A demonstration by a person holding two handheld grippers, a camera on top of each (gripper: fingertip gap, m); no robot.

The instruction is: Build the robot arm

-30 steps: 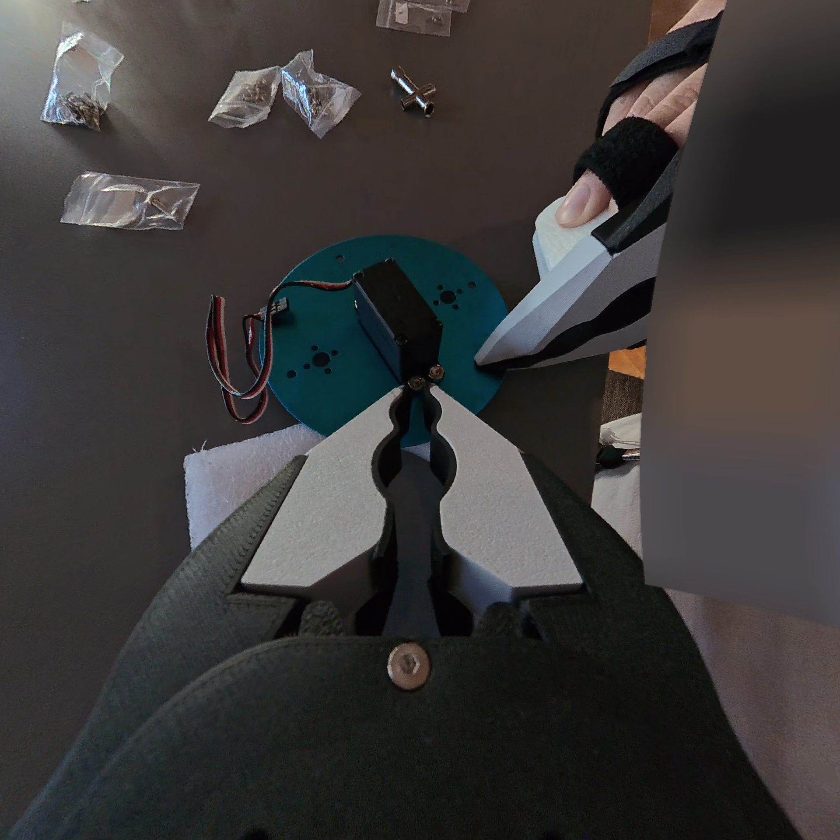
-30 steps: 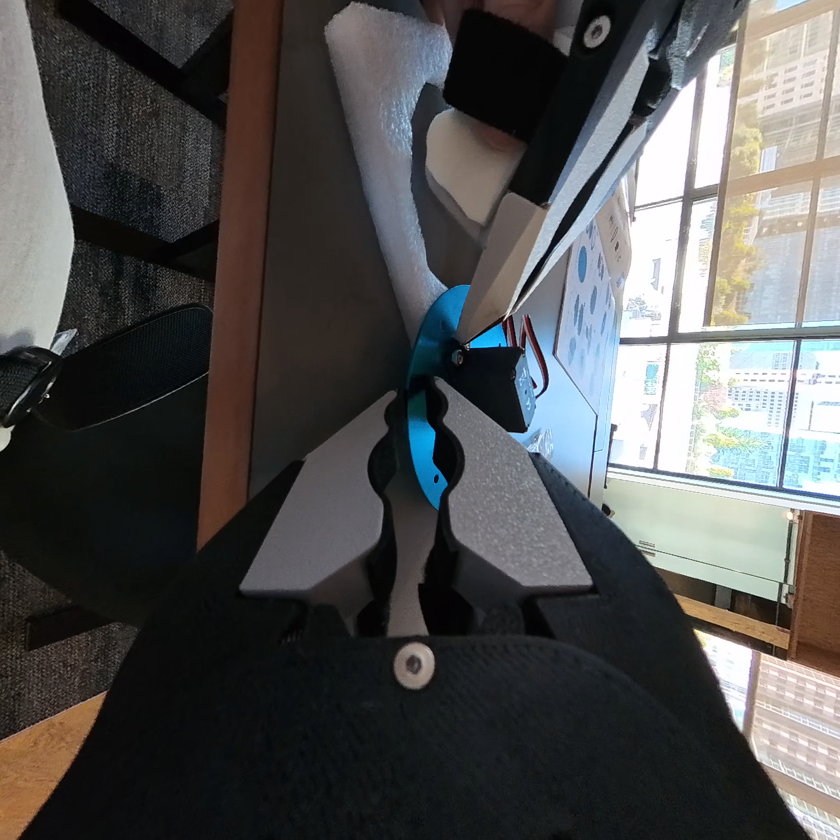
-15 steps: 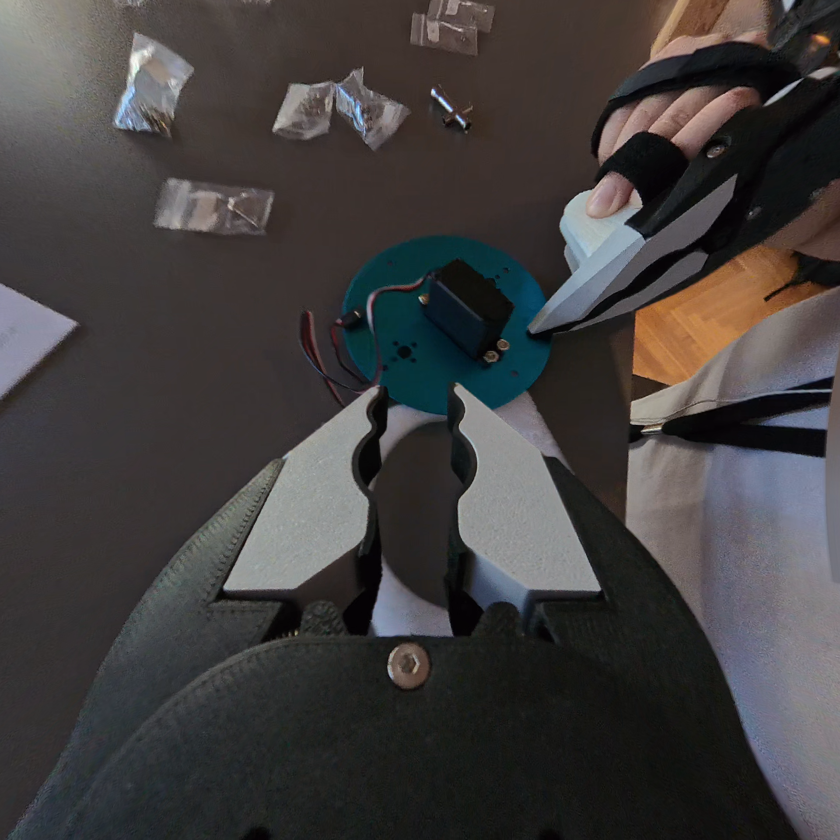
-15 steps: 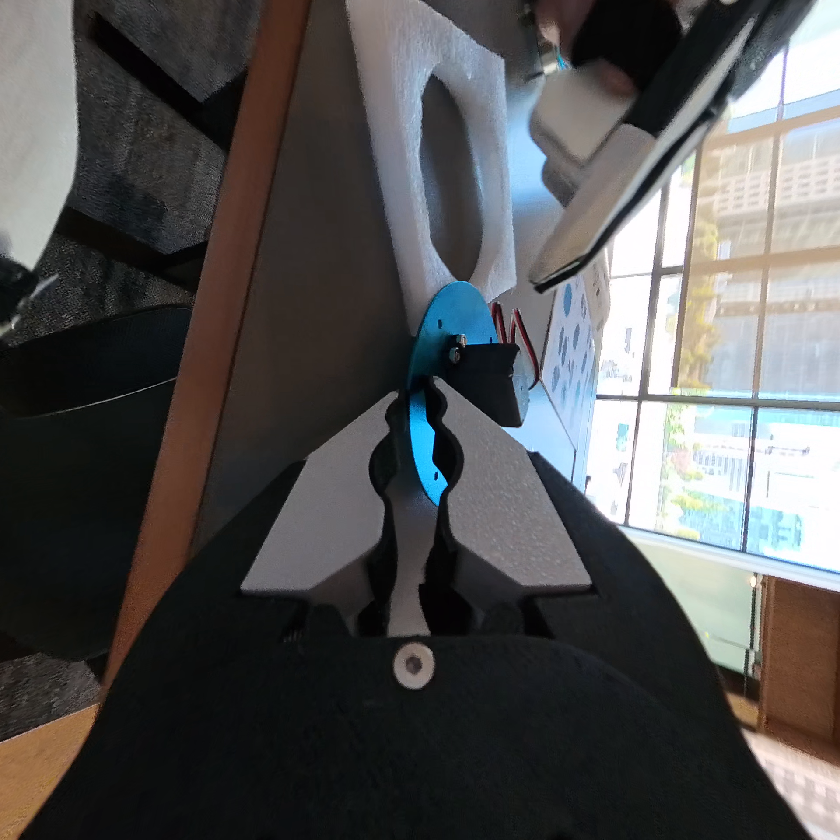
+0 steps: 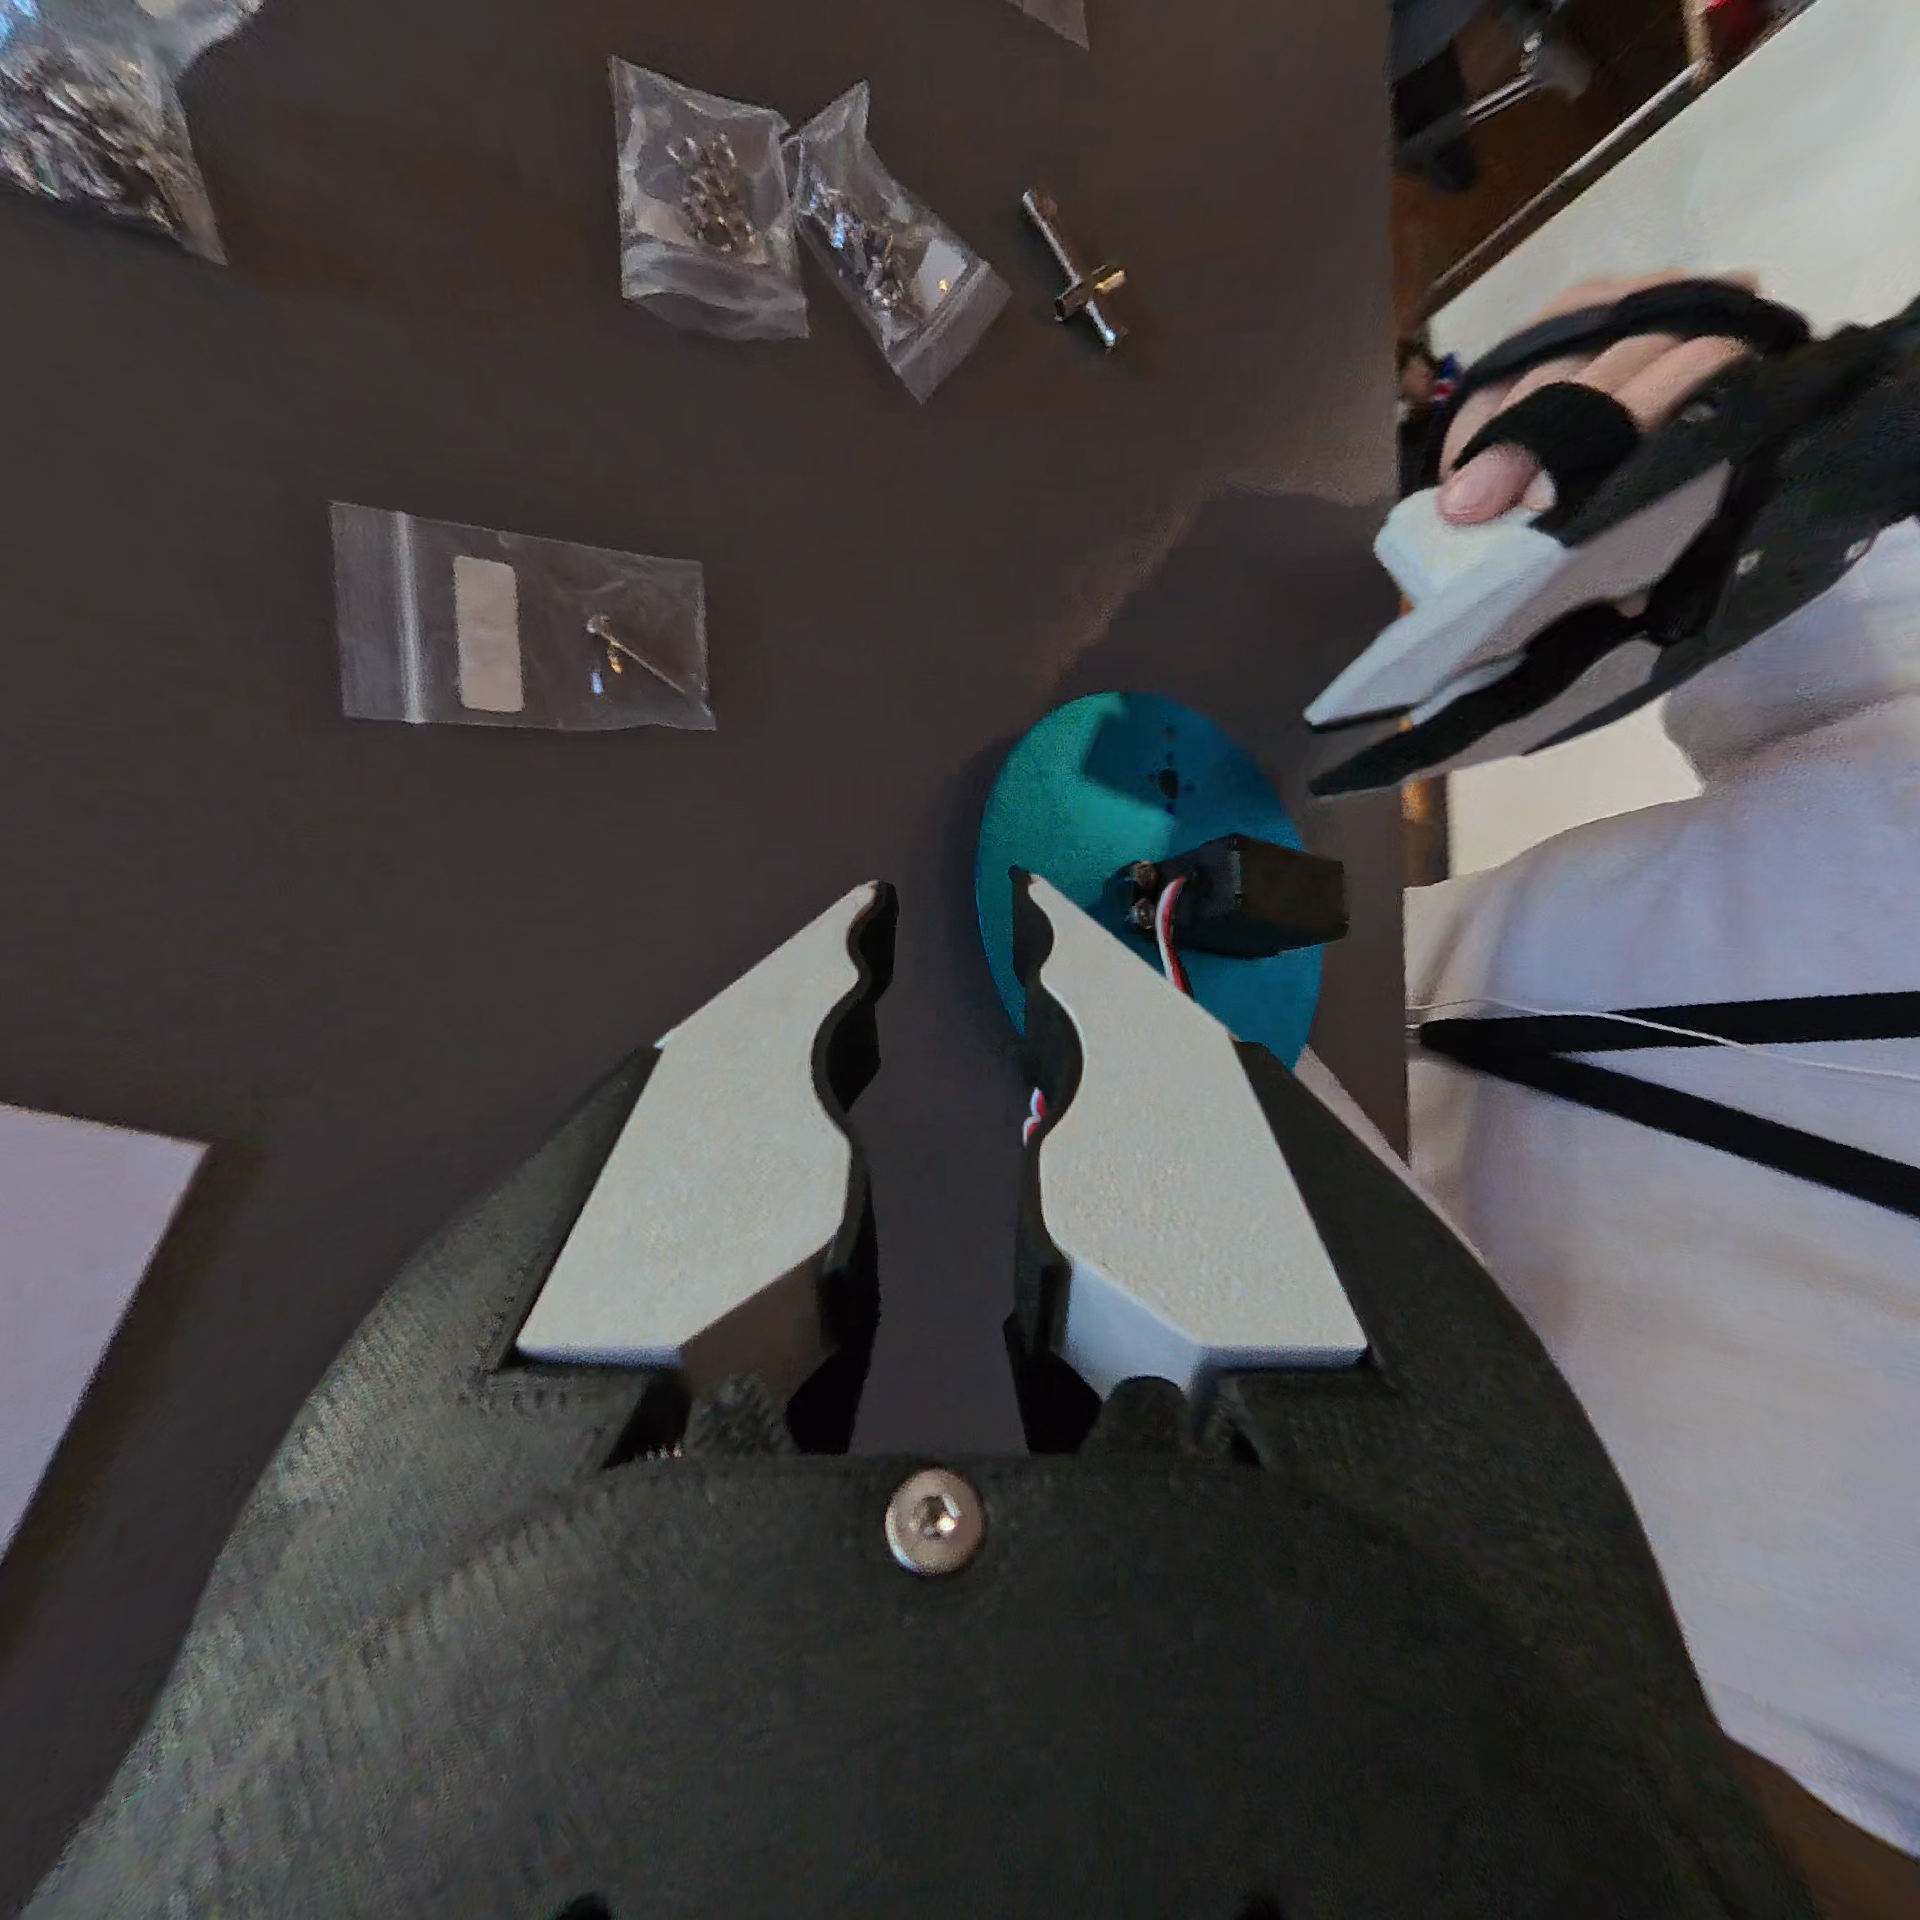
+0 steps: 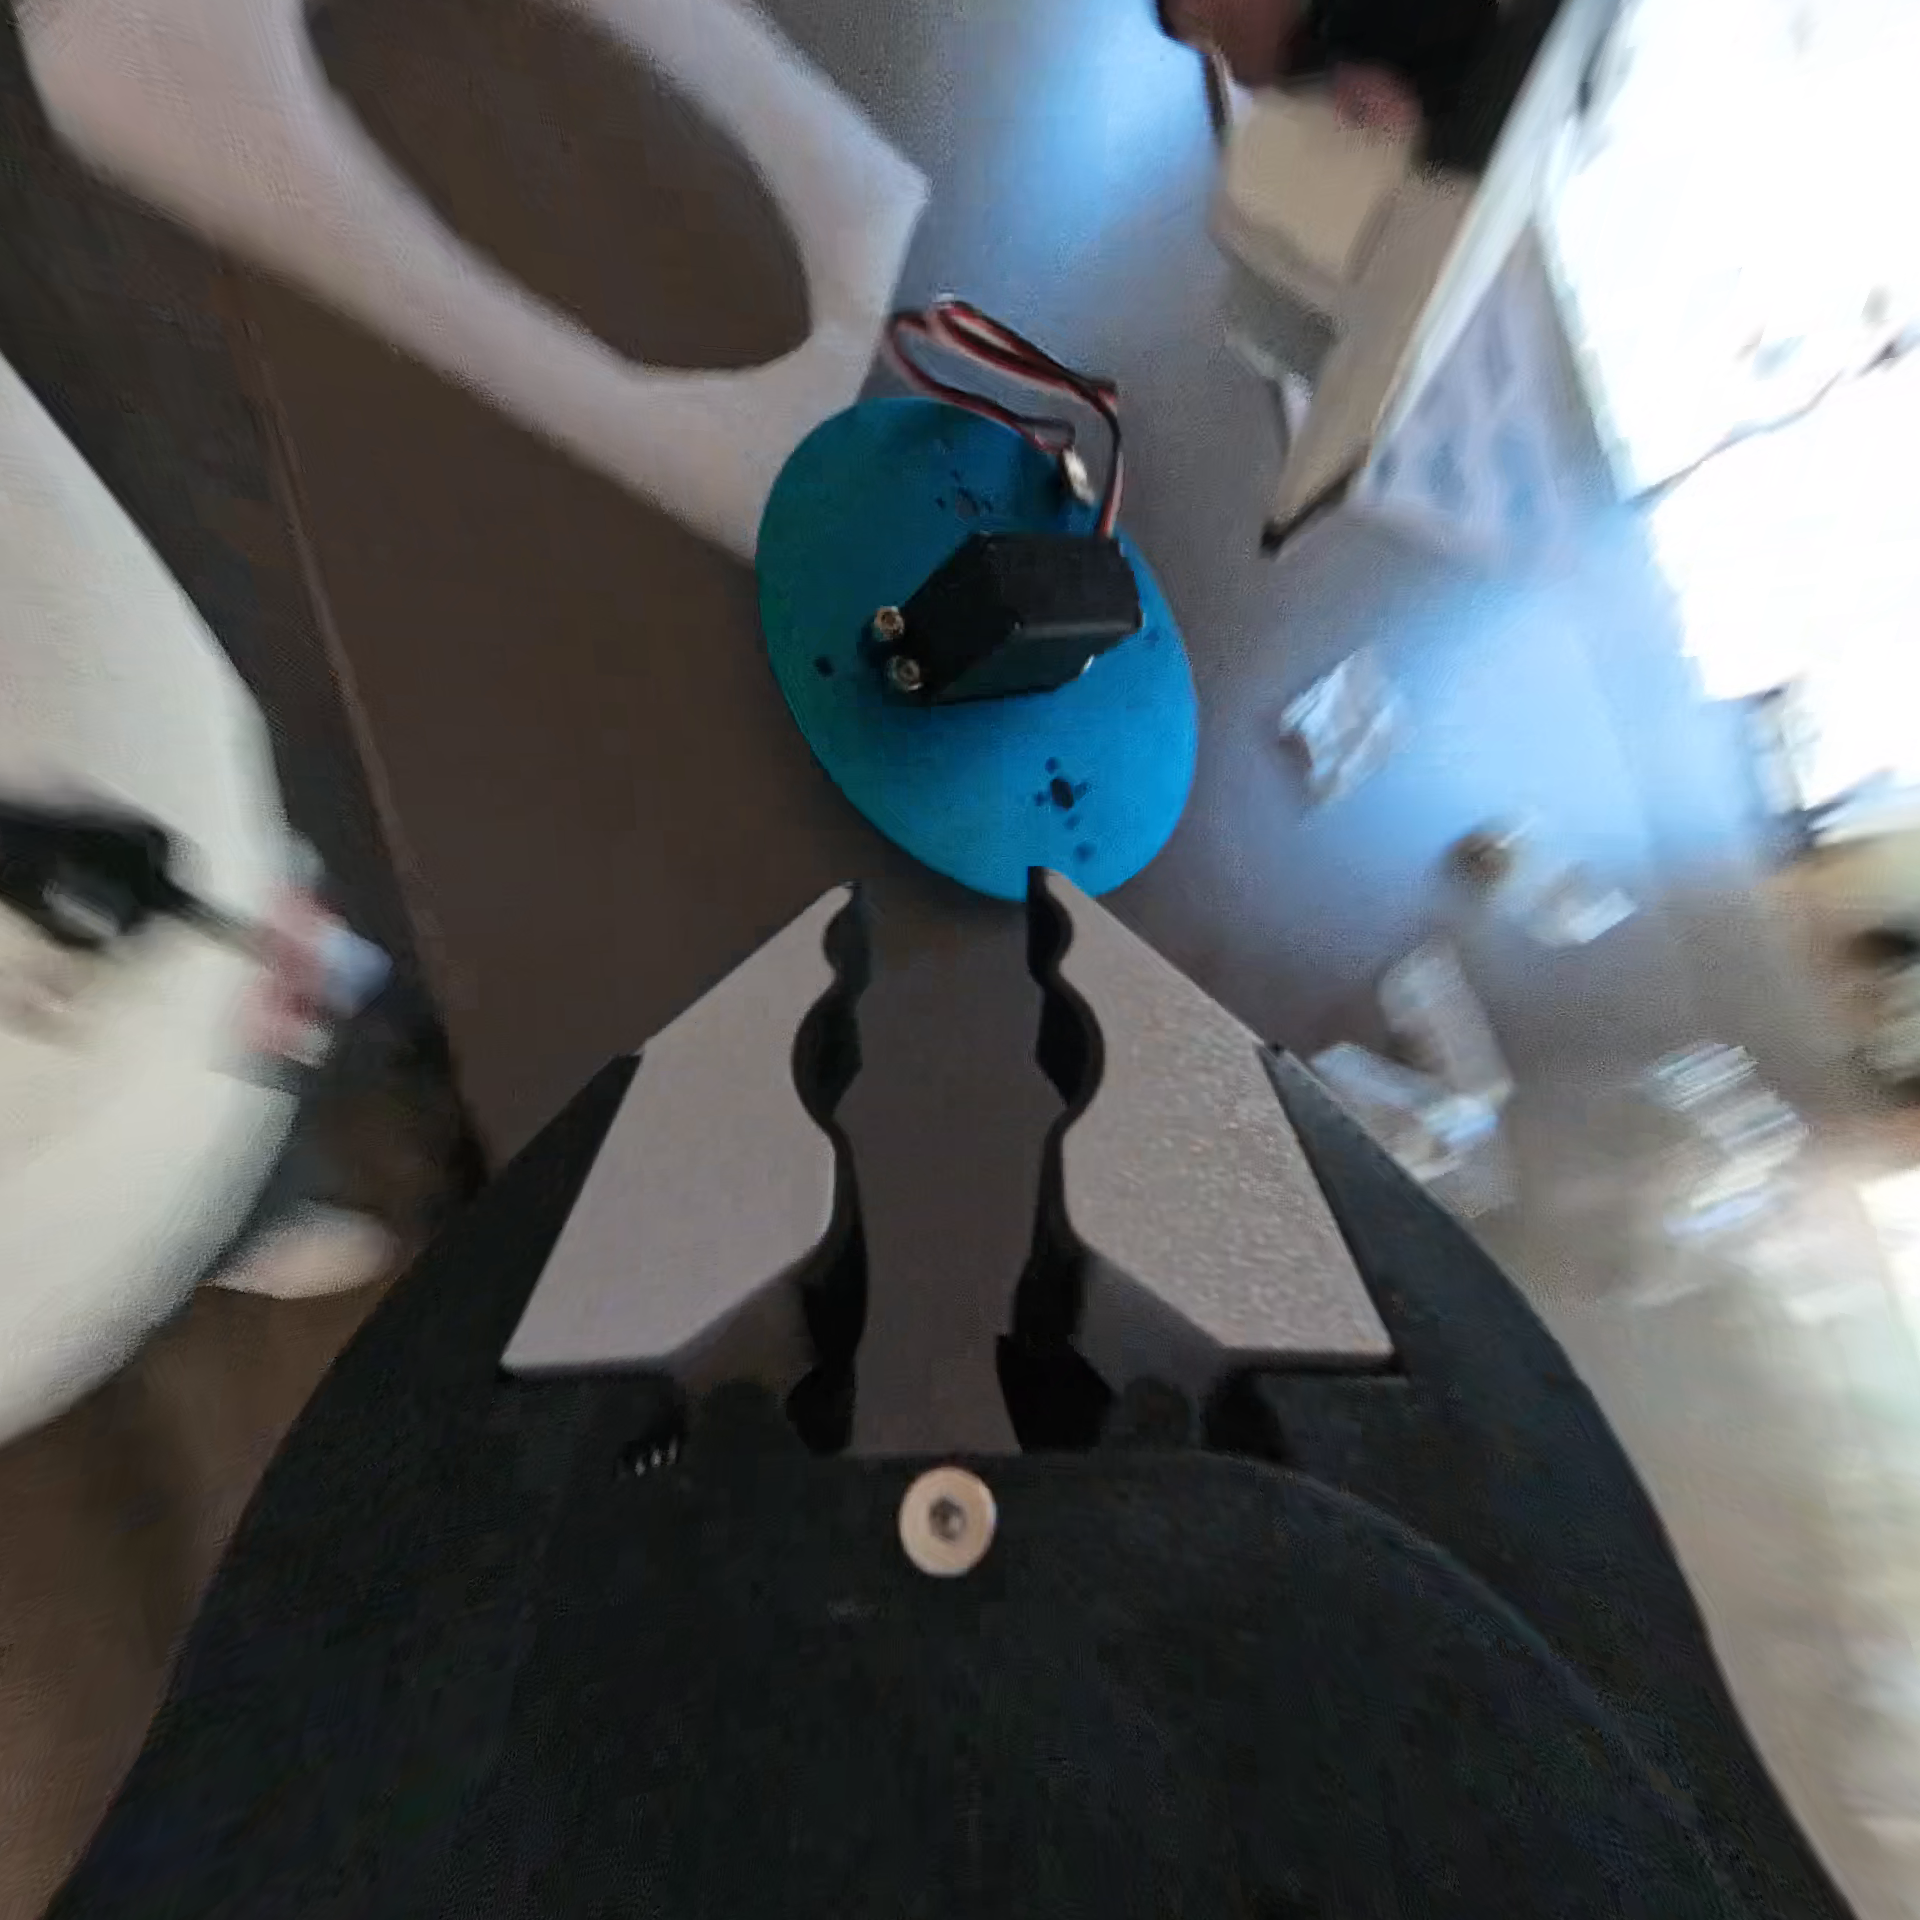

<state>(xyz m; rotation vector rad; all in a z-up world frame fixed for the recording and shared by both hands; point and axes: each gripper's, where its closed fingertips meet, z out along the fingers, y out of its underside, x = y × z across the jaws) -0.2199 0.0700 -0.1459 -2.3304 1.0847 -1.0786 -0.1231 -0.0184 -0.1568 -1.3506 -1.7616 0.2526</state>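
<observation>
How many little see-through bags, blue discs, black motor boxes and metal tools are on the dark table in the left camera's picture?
Clear bags: 4, plus a sliver at the top edge
Blue discs: 1
Black motor boxes: 1
Metal cross tools: 1
Total: 7

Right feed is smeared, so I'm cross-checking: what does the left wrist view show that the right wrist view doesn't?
Left only: three sharp clear bags, the nearest flat, a metal cross wrench, and the right gripper beyond the disc. Right only: white foam with an oval cutout. Both: blue disc carrying a black servo, on the dark table; the left gripper is open too.
</observation>
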